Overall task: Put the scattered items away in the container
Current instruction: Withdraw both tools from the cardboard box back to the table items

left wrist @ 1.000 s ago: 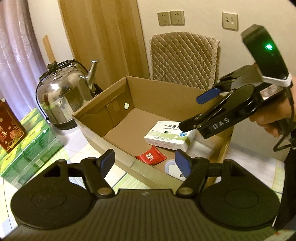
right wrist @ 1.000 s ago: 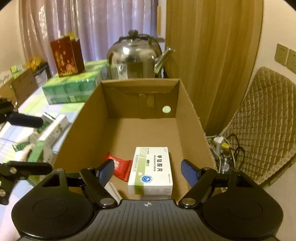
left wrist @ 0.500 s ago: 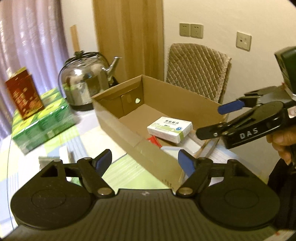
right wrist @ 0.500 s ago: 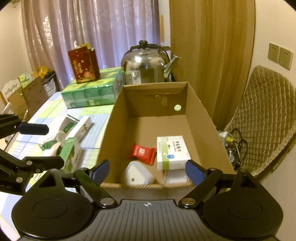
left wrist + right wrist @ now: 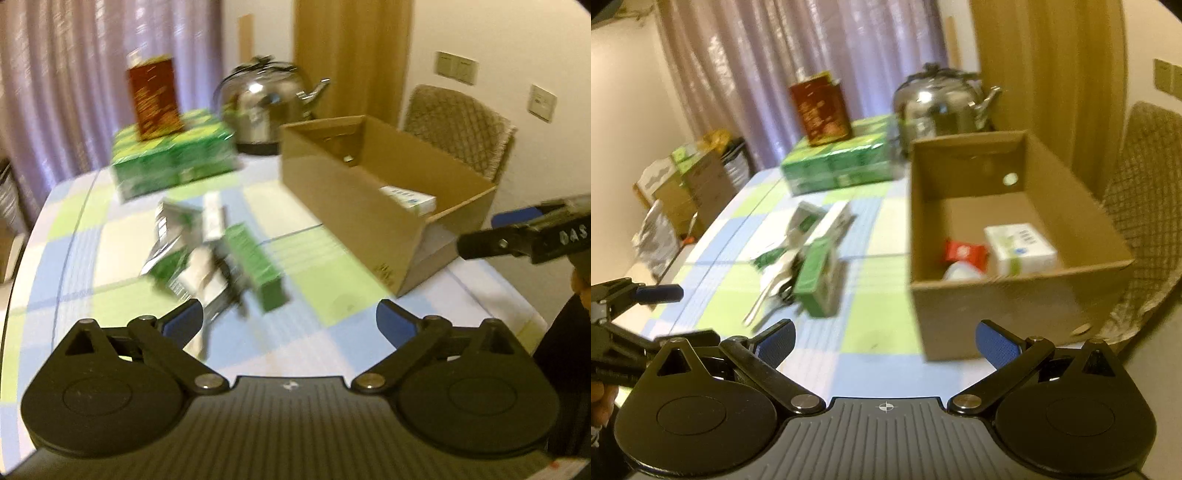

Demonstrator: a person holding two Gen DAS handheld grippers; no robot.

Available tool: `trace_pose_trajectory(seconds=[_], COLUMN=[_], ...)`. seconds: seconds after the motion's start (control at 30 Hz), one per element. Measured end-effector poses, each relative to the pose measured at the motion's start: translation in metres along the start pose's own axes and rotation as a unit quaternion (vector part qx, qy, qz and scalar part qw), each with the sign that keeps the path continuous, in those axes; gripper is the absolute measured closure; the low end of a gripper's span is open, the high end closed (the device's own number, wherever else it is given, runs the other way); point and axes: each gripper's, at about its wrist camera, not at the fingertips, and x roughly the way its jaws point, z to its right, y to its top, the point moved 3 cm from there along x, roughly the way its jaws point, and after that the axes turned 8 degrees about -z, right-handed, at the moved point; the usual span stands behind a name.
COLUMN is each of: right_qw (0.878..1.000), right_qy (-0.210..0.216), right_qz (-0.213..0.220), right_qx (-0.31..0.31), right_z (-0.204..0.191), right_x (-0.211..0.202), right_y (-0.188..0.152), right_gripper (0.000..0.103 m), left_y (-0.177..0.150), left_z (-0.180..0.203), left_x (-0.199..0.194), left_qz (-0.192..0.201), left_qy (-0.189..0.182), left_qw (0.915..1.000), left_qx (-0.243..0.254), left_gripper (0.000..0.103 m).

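Note:
The open cardboard box [image 5: 997, 310] [image 5: 347, 210] stands on the checked table. Inside lie a white medicine carton [image 5: 1019, 251] [image 5: 408, 197], a red sachet [image 5: 964, 253] and a white round item [image 5: 960, 273]. A blurred heap of green and white packets [image 5: 218, 251] [image 5: 809, 258] lies on the table left of the box. My left gripper [image 5: 290, 323] is open and empty, a short way from the heap. My right gripper [image 5: 884, 341] is open and empty, in front of the box's near wall. Each gripper shows at the edge of the other's view.
A steel kettle [image 5: 266, 107] [image 5: 942, 107] stands behind the box. Green packs [image 5: 173, 158] [image 5: 838, 166] carry a red box [image 5: 155, 96] [image 5: 820, 109]. A quilted chair [image 5: 458, 129] is to the right. Boxes and bags [image 5: 687, 184] sit beyond the table's left edge.
Both grippers have pulled back and away from the box, and their views have swung left to take in the table and the packet heap. Both stay open and empty.

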Motion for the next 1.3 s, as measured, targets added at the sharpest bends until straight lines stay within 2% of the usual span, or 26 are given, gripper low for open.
trace_pose_trajectory(seconds=[0.1, 0.3, 0.87, 1.1, 1.3], right_qw=[1.000, 0.999, 0.997, 0.997, 0.995], right_qy=[0.011, 0.026, 0.024, 0.025, 0.021], right_qz=[-0.015, -0.028, -0.048, -0.045, -0.041], right_qx=[-0.008, -0.021, -0.048, -0.065, -0.087], right_z=[-0.015, -0.037, -0.057, -0.067, -0.075], right_x=[0.007, 0.020, 0.046, 0.064, 0.090], right_y=[-0.008, -0.017, -0.019, -0.005, 0.014], right_gripper=[0.002, 0.002, 0.002, 0.002, 0.002], left_y=[-0.014, -0.030, -0.042, -0.039, -0.023], left_z=[-0.020, -0.044, -0.064, -0.078, -0.088], left_x=[-0.009, -0.018, -0.005, 0.015, 0.035], left_qz=[-0.007, -0.011, -0.018, -0.032, -0.035], left_qy=[0.015, 0.039, 0.046, 0.050, 0.048], left_qw=[0.9995, 0.9979, 0.9962, 0.9953, 0.9964], left_qx=[-0.028, -0.050, -0.072, -0.076, -0.060], left_gripper=[0.005, 0.004, 0.004, 0.005, 0.005])
